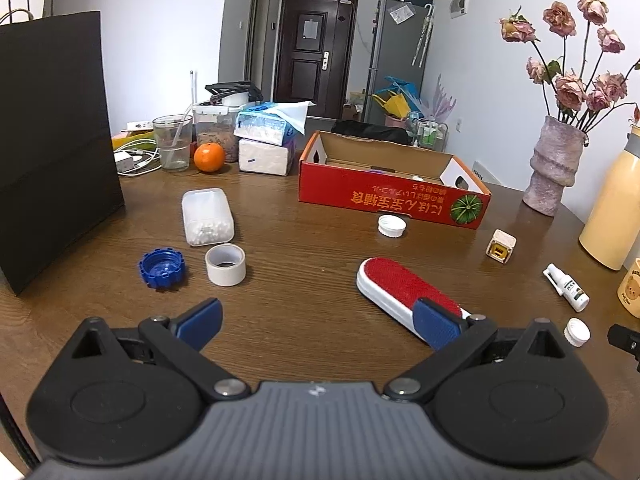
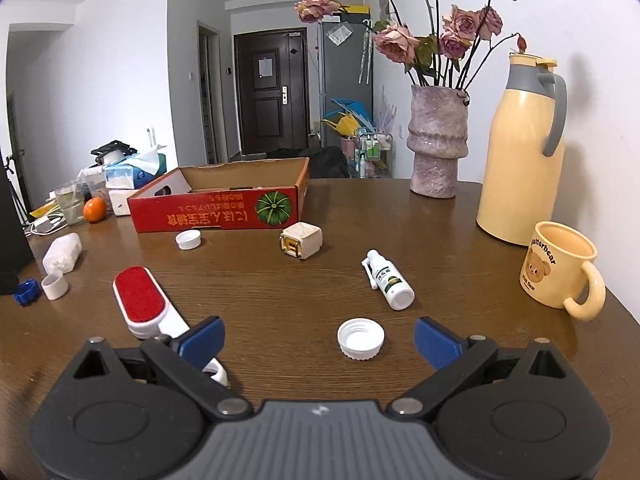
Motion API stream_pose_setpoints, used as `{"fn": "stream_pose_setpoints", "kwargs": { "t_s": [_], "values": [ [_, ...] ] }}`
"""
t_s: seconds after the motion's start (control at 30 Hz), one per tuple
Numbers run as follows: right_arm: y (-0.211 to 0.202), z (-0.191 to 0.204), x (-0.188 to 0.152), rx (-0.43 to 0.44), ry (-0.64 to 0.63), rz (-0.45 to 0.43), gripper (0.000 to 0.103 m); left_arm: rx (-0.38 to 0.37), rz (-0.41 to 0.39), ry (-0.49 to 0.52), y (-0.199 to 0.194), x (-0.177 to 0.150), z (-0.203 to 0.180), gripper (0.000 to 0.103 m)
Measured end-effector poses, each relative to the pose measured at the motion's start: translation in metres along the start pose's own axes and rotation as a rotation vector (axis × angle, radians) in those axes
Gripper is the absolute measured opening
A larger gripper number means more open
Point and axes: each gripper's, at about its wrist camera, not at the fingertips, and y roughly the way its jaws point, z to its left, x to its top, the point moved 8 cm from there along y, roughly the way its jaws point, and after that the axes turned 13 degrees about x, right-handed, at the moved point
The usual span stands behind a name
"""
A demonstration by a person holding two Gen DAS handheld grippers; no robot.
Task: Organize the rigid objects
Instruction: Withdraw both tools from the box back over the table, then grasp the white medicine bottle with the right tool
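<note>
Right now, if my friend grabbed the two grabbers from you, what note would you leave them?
Left gripper: open, empty, low over the table, beside the red lint brush.
Right gripper: open, empty, the near white cap between its fingers, not gripped.
Red cardboard box: at the back of the table; its inside is mostly hidden.
Loose on the table: blue cap, tape roll, cotton swab box, another white cap, cube charger, spray bottle.
Done: nothing that I can confirm.
Left: probably gather all these into the box.
</note>
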Motion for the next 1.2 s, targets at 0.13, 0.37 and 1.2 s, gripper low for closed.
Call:
{"fn": "stream_pose_setpoints", "kwargs": {
  "t_s": [0.13, 0.37, 1.2],
  "values": [
    [0.006, -0.005, -0.003, -0.01, -0.005, 0.012, 0.1, 0.011, -0.002, -0.003, 0.002, 0.0, 0.006, 0.103],
    [0.027, -0.029, -0.005, -0.056, 0.001, 0.055, 0.093, 0.047, 0.003, -0.015, 0.013, 0.0, 0.022, 0.103],
    [0.136, -0.11, 0.024, -0.156, 0.042, 0.151, 0.074, 0.205, 0.06, -0.086, 0.061, 0.002, 0.087, 0.103]
  ]
}}
